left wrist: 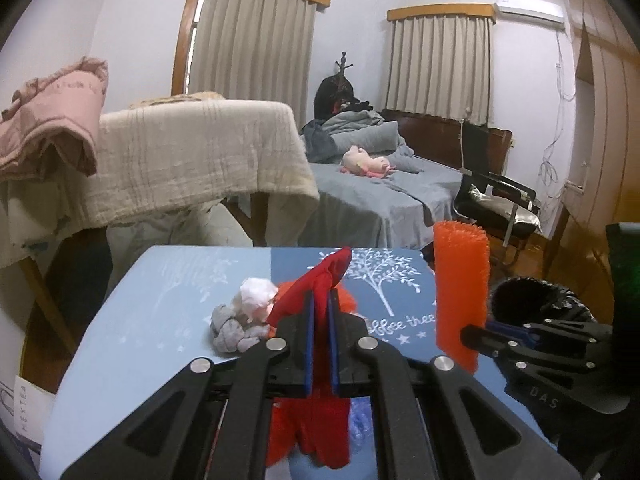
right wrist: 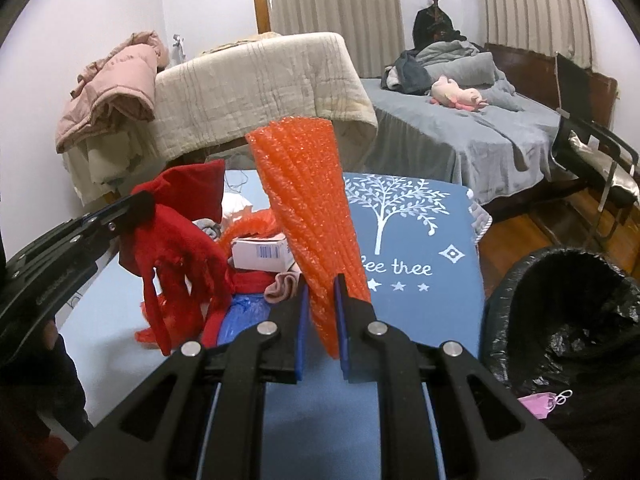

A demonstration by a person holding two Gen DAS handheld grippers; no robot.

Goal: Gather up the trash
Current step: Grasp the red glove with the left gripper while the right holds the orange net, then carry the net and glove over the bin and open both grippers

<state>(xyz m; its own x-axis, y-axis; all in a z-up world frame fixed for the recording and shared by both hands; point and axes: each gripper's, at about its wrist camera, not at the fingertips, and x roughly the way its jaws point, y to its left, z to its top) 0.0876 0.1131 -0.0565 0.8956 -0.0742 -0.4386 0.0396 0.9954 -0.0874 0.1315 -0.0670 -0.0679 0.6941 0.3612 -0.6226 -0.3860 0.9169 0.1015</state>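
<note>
My left gripper [left wrist: 321, 296] is shut on a red fringed cloth [left wrist: 320, 276], which hangs below the jaws above the table. The right wrist view shows this gripper [right wrist: 138, 206] at the left with the red cloth [right wrist: 176, 248] dangling from it. My right gripper [right wrist: 323, 282] is shut on a folded sheet of orange bubble wrap [right wrist: 308, 200] that stands upright between the pads. In the left wrist view the right gripper [left wrist: 476, 330] holds the bubble wrap [left wrist: 460, 288] just left of the bin [left wrist: 536, 300].
The blue tablecloth [right wrist: 420, 320] carries a white box [right wrist: 260, 254], a blue plastic bag [right wrist: 240, 316], a pink rag [right wrist: 280, 286] and grey and white crumpled wads [left wrist: 236, 328]. A black-lined bin [right wrist: 560, 312] stands at the right, a pink mask [right wrist: 544, 402] on its edge. A bed and chair lie beyond.
</note>
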